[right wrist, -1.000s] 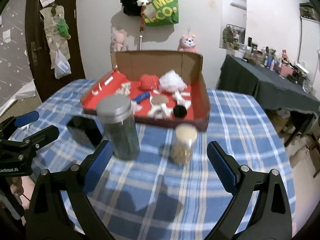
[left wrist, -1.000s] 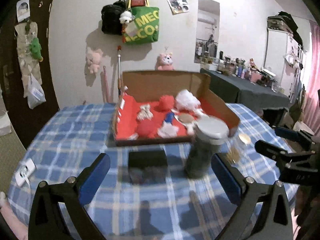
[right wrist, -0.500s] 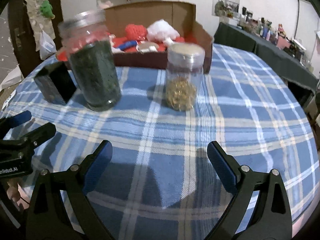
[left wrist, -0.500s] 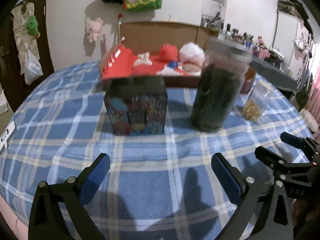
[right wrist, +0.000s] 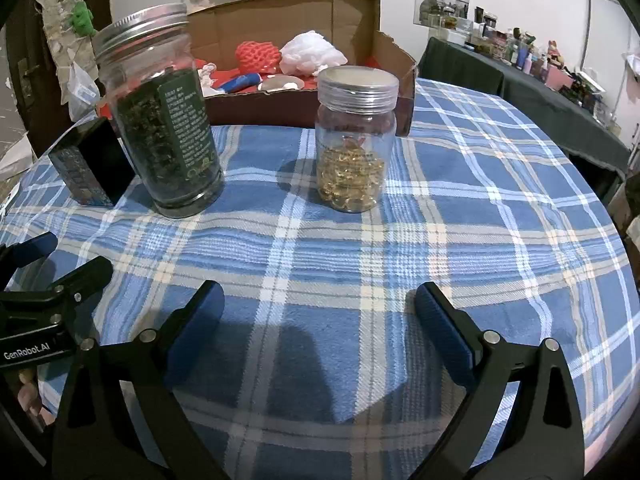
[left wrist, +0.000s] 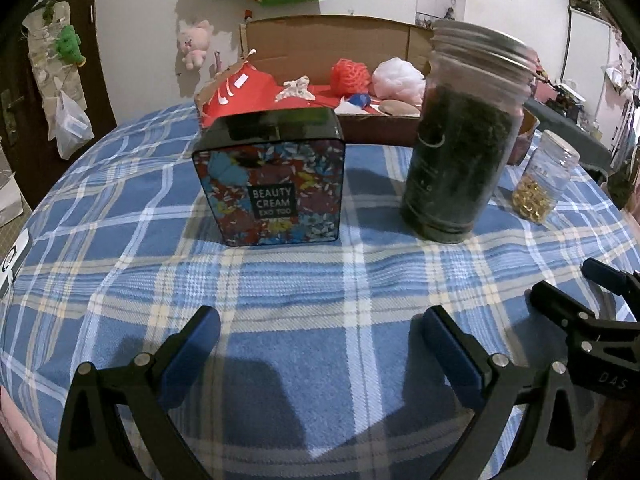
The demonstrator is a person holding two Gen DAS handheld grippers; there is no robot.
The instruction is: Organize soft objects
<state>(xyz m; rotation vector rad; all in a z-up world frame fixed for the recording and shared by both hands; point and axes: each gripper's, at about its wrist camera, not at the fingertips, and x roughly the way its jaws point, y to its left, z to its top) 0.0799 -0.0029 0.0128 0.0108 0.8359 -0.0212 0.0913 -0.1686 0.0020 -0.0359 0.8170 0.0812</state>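
Note:
A cardboard box (left wrist: 320, 46) with a red lining sits at the far side of the table and holds soft items: a red mesh puff (left wrist: 351, 74), a white puff (left wrist: 398, 79), a small knotted cloth (left wrist: 296, 86). The right wrist view shows the same box (right wrist: 340, 20), red puff (right wrist: 257, 54) and white puff (right wrist: 312, 53). My left gripper (left wrist: 320, 340) hovers open low over the tablecloth, in front of a floral tin (left wrist: 272, 188). My right gripper (right wrist: 318, 314) is open too, facing a small jar (right wrist: 354, 140). Neither holds anything.
A tall jar of dark leaves (left wrist: 464, 136) stands right of the tin; it is at the left in the right wrist view (right wrist: 160, 112). A small jar of golden capsules (left wrist: 544, 176) is further right. The blue plaid cloth (right wrist: 480, 200) covers a round table. Cluttered dark side table (right wrist: 520, 76) behind.
Both grippers have dropped lower toward the tablecloth, so the tin and jars now loom large and hide much of the box. Both stayed open.

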